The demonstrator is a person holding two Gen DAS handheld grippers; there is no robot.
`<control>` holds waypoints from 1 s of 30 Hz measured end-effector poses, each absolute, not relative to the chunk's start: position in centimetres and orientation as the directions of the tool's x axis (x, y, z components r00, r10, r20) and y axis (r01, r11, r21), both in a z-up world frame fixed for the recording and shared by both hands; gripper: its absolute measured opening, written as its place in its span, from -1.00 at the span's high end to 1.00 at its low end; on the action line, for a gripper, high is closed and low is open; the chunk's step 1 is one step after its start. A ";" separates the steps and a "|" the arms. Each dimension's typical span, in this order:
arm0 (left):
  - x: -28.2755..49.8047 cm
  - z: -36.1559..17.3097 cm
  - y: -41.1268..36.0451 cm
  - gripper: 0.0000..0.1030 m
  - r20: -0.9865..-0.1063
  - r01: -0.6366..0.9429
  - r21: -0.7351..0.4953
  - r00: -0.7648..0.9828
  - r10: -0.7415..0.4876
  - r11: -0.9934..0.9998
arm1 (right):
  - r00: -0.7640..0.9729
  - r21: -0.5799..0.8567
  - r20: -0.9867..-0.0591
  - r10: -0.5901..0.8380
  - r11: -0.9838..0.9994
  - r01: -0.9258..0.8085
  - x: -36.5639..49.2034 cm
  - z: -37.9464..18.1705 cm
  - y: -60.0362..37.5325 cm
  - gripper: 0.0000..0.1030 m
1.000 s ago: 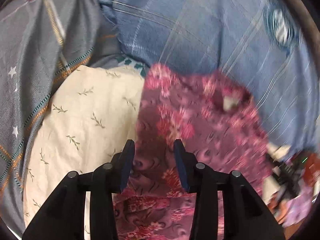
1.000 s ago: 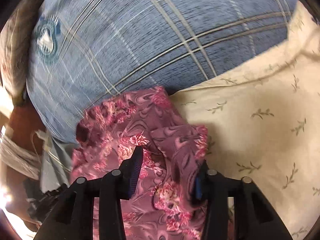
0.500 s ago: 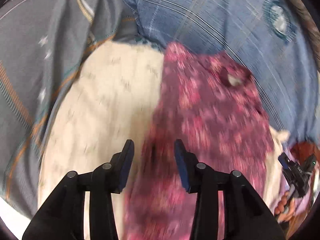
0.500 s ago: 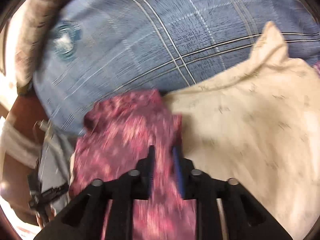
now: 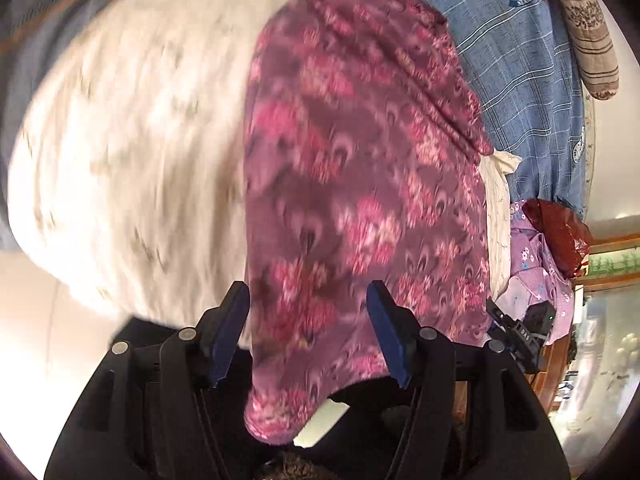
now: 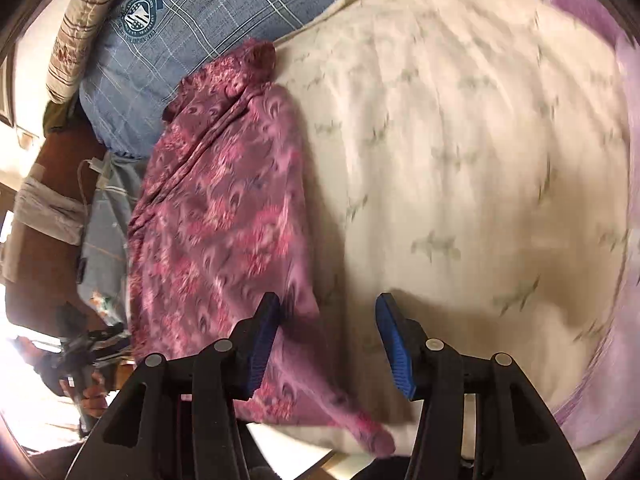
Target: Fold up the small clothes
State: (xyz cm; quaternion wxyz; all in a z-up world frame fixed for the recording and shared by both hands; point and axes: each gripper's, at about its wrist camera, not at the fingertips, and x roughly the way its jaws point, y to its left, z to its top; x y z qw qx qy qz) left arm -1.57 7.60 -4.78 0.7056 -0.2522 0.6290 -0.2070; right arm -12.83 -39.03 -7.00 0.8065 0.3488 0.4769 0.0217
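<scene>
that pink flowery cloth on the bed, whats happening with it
A person with a two-finger gripper in each hand is folding small clothes on a bed. The pink-and-maroon floral garment lies stretched long over a cream sheet with small leaf sprigs, beside a blue plaid pillow with a round crest. Both the left gripper and the right gripper have just been opening; their blue pads stand apart and clamp nothing, so the garment lies free.
</scene>
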 end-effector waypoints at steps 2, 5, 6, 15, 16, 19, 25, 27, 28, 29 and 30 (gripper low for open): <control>-2.3 -5.8 7.7 -0.17 -0.772 -0.067 -0.634 0.105 -0.627 0.770 | 0.577 0.655 -0.697 0.426 0.705 0.271 -13.5 -7.5 -39.1 -0.09; -3.2 -7.1 7.4 -0.28 -0.774 -0.092 -0.633 0.078 -0.628 0.769 | 0.586 0.682 -0.667 0.461 0.695 0.230 -13.7 -7.5 -38.7 -0.15; -3.5 -7.5 7.3 -0.29 -0.777 -0.093 -0.630 0.072 -0.626 0.771 | 0.576 0.678 -0.670 0.468 0.702 0.219 -13.7 -7.5 -38.5 -0.15; -4.4 -6.5 5.9 0.91 -0.746 0.011 -0.661 0.104 -0.658 0.751 | 0.492 0.415 -0.813 0.313 0.903 0.111 -13.9 -6.5 -34.7 0.95; -4.4 -6.1 5.9 0.91 -0.746 0.019 -0.658 0.116 -0.656 0.752 | 0.502 0.419 -0.805 0.316 0.902 0.105 -14.1 -6.1 -34.6 0.95; -4.4 -5.1 6.1 0.91 -0.732 0.051 -0.668 0.139 -0.667 0.743 | 0.550 0.457 -0.765 0.335 0.884 0.097 -14.5 -4.8 -35.0 0.95; -4.3 -5.3 6.7 0.91 -0.730 0.042 -0.673 0.126 -0.672 0.739 | 0.483 0.471 -0.804 0.345 0.867 0.164 -13.6 -6.3 -36.2 0.86; -4.7 -5.9 7.0 0.80 -0.733 0.041 -0.672 0.107 -0.672 0.740 | 0.451 0.476 -0.822 0.348 0.854 0.208 -13.4 -7.3 -36.7 0.80; -4.9 -6.1 7.1 0.71 -0.732 0.041 -0.673 0.105 -0.673 0.739 | 0.449 0.496 -0.815 0.367 0.842 0.213 -13.5 -7.5 -36.9 0.78; -5.0 -6.4 7.3 0.40 -0.730 0.031 -0.677 0.105 -0.676 0.735 | 0.456 0.519 -0.803 0.385 0.827 0.216 -13.6 -7.6 -37.1 0.66; -4.9 -6.7 7.5 0.03 -0.728 0.016 -0.680 0.109 -0.677 0.733 | 0.467 0.535 -0.792 0.392 0.815 0.222 -13.5 -7.6 -37.3 0.45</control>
